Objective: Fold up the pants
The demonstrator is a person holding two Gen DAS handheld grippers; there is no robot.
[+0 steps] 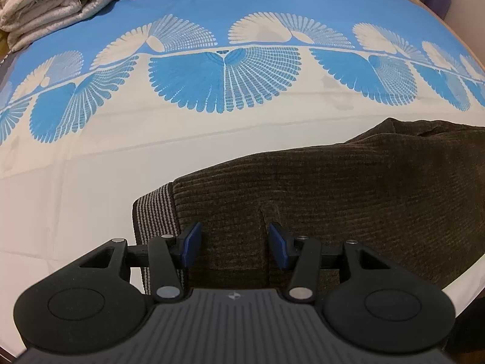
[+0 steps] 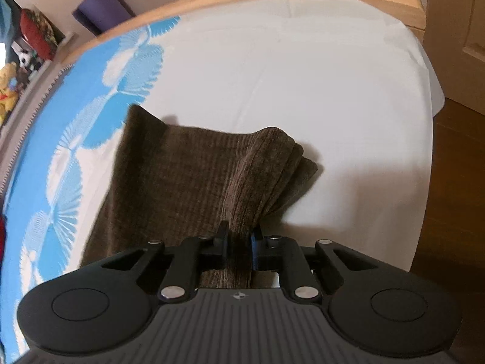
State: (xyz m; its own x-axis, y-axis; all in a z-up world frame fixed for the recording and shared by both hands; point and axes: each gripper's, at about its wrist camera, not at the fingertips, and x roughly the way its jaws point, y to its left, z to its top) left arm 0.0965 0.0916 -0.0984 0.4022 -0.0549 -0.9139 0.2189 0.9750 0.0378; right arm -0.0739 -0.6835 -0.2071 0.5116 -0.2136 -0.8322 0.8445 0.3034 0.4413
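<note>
Bed (image 1: pixel 91 182), white sheet with a blue fan print, serves as the folding surface. Pants (image 1: pixel 333 197), brown corduroy, lie along its near edge, flat at the striped waistband (image 1: pixel 153 215), bunched at the other end. Right gripper (image 2: pixel 240 236) pinches a gathered ridge of cloth, likely to lift that end over; it tilts steeply down. Left gripper (image 1: pixel 235 242) hangs spread over the waistband end, nothing between the pads, probably waiting to pin or grab.
</note>
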